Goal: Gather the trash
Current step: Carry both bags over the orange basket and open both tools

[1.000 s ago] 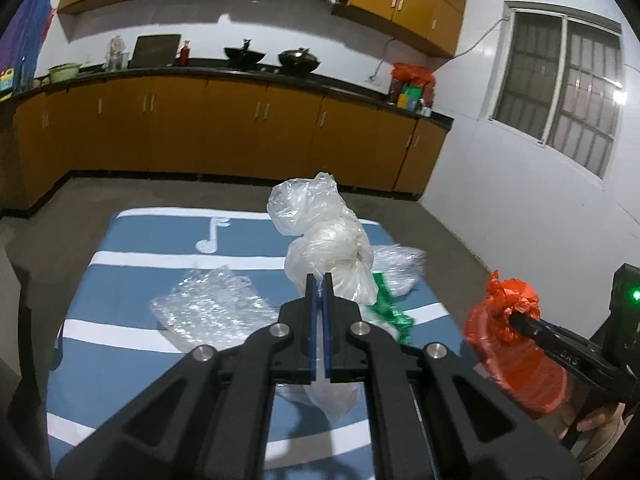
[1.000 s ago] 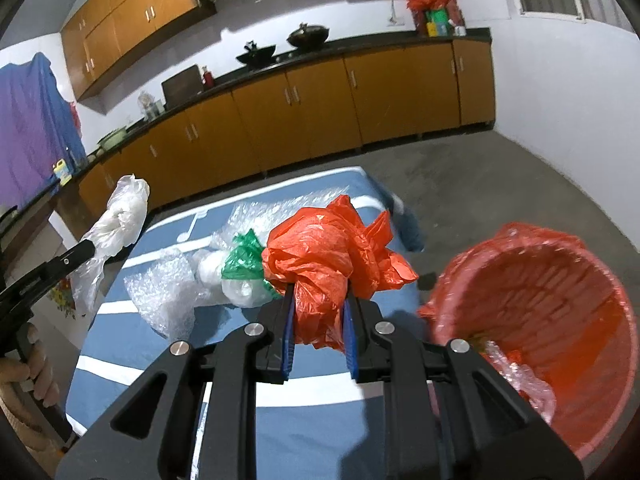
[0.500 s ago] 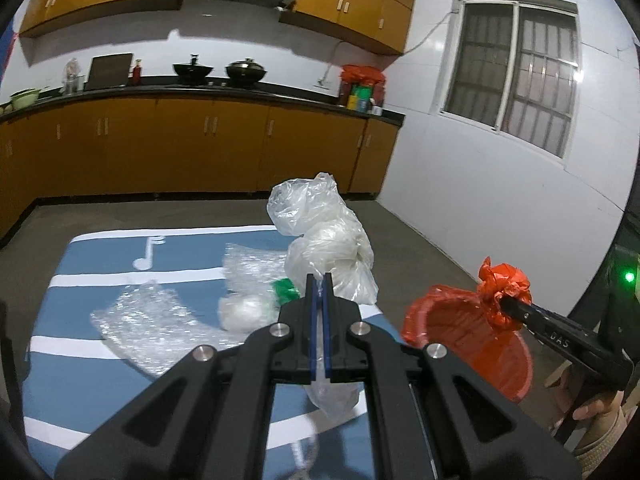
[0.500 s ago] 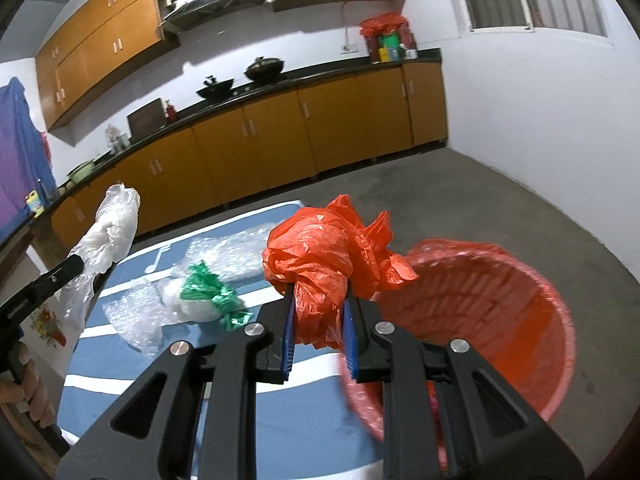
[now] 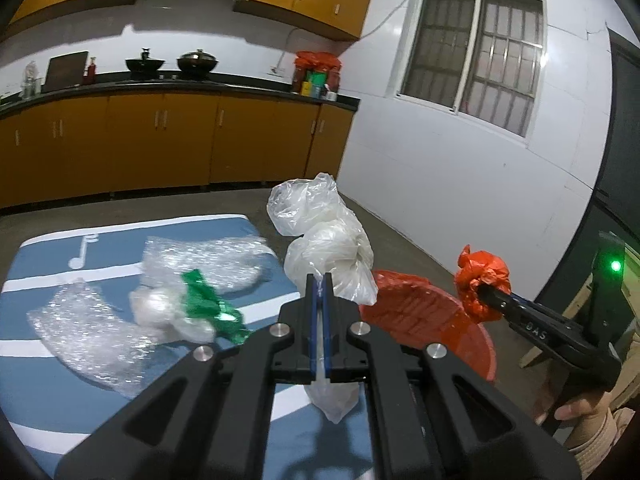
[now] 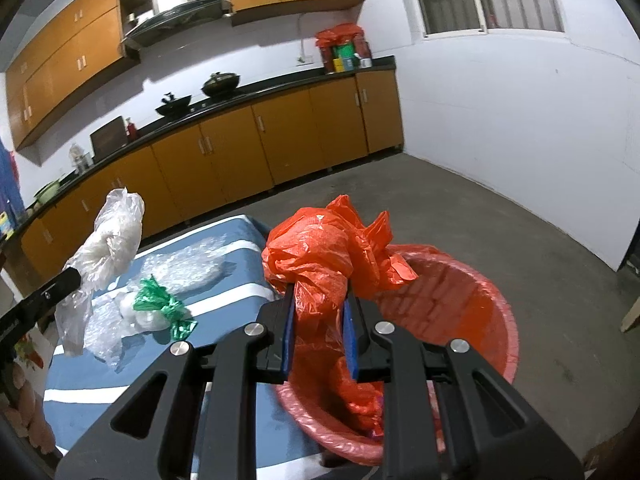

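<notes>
My left gripper is shut on a crumpled clear plastic bag, held above the right edge of the blue striped table. The same bag shows at the left of the right wrist view. My right gripper is shut on a crumpled orange plastic bag, which hangs over the near rim of the red-lined bin. From the left wrist view that orange bag sits above the bin. On the table lie bubble wrap and a white wad with a green wrapper.
Orange kitchen cabinets with a black counter run along the far wall, with pots and an orange bag on top. A white wall with a barred window stands to the right. Bare concrete floor surrounds the bin. A hand holds the right gripper.
Both grippers have swung to the right with their bags. The bin has come under the right gripper, and the table with its leftover wrap has slid to the left in both views.
</notes>
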### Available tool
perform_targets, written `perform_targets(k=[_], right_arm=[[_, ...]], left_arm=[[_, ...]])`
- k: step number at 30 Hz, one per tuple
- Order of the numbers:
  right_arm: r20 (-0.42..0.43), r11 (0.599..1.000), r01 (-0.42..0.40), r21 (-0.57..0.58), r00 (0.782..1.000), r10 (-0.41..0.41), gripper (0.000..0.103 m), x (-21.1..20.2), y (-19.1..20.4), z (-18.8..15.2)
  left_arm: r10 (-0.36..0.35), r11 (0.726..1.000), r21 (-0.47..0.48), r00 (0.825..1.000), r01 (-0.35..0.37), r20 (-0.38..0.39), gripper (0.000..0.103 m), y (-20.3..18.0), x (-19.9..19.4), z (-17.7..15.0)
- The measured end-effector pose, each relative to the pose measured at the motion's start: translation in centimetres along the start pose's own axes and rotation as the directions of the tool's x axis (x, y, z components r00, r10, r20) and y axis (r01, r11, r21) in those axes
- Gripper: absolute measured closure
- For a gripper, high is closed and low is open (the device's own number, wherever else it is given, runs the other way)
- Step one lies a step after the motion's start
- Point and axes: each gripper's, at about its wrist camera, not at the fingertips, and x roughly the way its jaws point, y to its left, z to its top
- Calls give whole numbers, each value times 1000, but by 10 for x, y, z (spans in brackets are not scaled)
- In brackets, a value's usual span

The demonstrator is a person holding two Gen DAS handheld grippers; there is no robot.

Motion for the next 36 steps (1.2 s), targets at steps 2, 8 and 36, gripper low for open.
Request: perform_targets(k=[2, 8, 36], right_arm=[[1, 1000, 10, 9, 1000, -10, 83, 0, -4, 0], [5, 998, 38, 43, 999, -38, 83, 0, -22, 0], [7, 984, 93, 154, 995, -96, 67, 9, -70, -2]], left_arm=[[-18, 1000, 6, 1000, 18, -9, 99, -8, 6, -2], [-66, 998, 15, 997, 66, -32, 99, -27, 22, -8], [-205, 978, 0, 961, 208, -184, 93, -85, 116, -35]])
